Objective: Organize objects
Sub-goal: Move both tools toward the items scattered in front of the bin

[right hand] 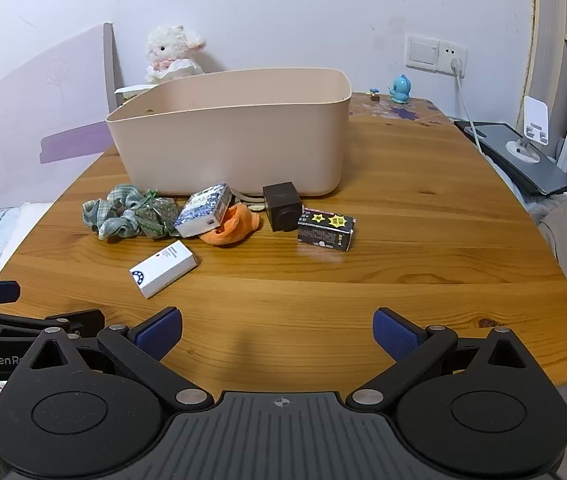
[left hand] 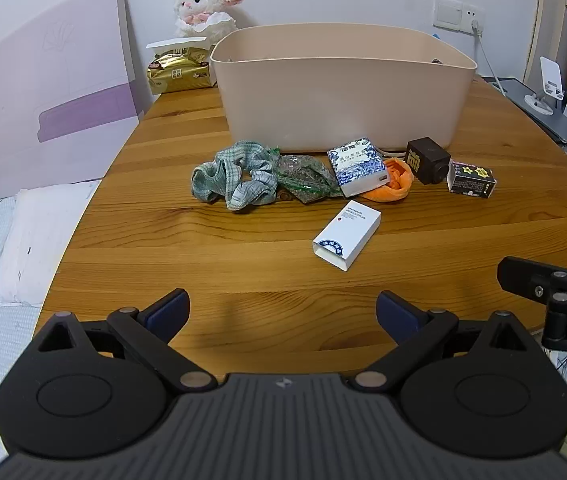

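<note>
Wooden tabletop point(left hand: 203, 264), round-edged.

Beige bin point(left hand: 339, 88): toward the far edge, upright; contents hardly visible over its rim.

Row along the bin's near wall, left to right:
- green checked scrunchie point(left hand: 235, 178);
- green crinkled packet point(left hand: 307, 178), touching the scrunchie;
- blue-and-white patterned box point(left hand: 357, 166), leaning on an orange cloth point(left hand: 393, 182);
- dark cube point(left hand: 427, 160);
- black box with yellow stars point(left hand: 471, 180).

White box point(left hand: 347, 234): lying alone, nearer the front edge than the row.

Left tool point(left hand: 281, 314): over the near edge, fingers spread wide, nothing between them.

Right tool point(right hand: 277, 332): beside it, likewise spread and holding nothing.

Plush lamb point(left hand: 207, 4) and gold tissue pack point(left hand: 179, 72): far left corner.
</note>
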`<state>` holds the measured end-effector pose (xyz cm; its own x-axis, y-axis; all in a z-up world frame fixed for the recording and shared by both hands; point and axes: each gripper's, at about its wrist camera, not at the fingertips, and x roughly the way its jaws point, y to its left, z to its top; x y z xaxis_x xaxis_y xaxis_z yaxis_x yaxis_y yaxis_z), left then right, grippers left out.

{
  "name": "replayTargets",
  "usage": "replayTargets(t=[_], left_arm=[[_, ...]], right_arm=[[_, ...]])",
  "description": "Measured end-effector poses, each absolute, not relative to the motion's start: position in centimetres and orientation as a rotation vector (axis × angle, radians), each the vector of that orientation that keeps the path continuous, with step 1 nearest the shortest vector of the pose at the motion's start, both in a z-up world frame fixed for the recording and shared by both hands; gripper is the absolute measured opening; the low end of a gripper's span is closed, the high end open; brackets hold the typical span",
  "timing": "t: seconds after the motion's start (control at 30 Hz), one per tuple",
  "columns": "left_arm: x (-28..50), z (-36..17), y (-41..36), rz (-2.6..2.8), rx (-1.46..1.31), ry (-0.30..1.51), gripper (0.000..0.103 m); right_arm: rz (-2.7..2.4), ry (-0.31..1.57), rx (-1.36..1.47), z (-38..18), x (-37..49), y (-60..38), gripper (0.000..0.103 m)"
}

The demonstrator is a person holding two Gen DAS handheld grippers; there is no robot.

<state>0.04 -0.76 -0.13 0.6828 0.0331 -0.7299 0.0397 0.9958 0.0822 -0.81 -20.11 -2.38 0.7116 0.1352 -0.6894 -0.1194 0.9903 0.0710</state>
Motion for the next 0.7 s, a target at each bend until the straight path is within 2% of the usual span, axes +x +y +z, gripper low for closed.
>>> replayTargets(t=[0.7], left_arm=[[0.25,-0.21,-1.12,-0.011,0.111,0.825,0.100]], right_arm=[[0.148,0.776,0.031,-2.58,-0.46,-20.48,0.103]])
